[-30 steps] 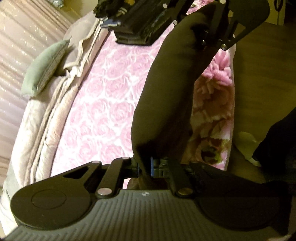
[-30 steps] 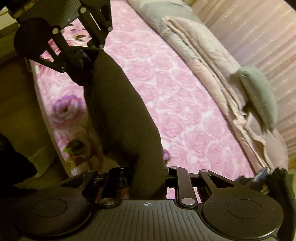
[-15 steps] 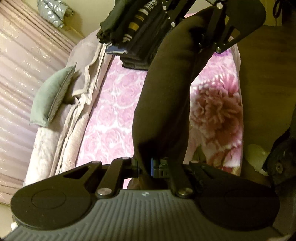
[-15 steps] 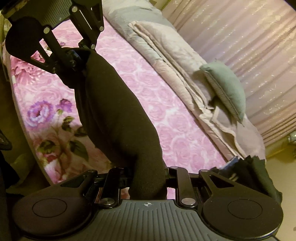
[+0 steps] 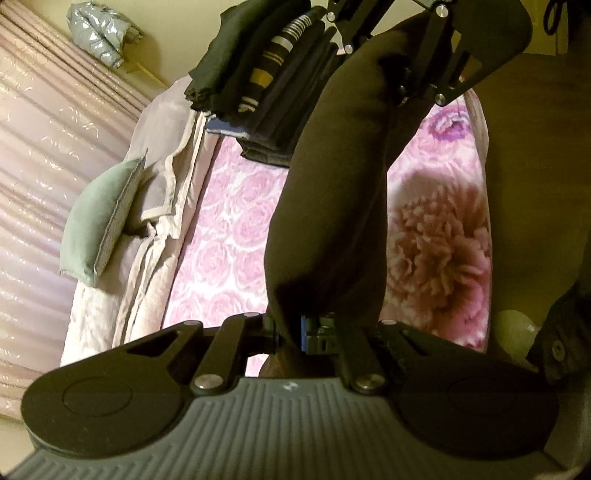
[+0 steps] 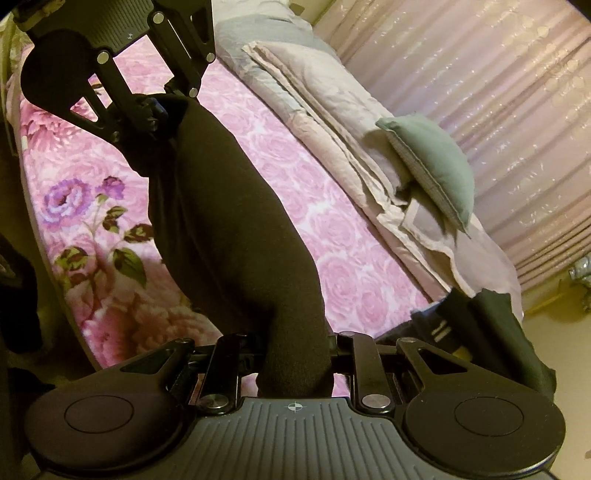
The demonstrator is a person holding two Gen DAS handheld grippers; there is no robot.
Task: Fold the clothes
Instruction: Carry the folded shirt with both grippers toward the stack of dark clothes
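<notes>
Raised higher above floral bedspread (image 5: pixel 236 236): dark garment (image 5: pixel 332 206) stretched between left gripper (image 5: pixel 290 332) and right gripper (image 6: pixel 295 347), both clamped on it.

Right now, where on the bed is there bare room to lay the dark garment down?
Free: the pink rose sheet between the held dark garment and the folded quilt. Crowded: the bed end with the stack of folded clothes, and the pillow edge.

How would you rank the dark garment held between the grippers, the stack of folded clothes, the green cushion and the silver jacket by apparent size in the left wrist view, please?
1. Dark garment, though nearness to the camera inflates it.
2. Stack of folded clothes.
3. Green cushion, not far behind the stack.
4. Silver jacket.
</notes>
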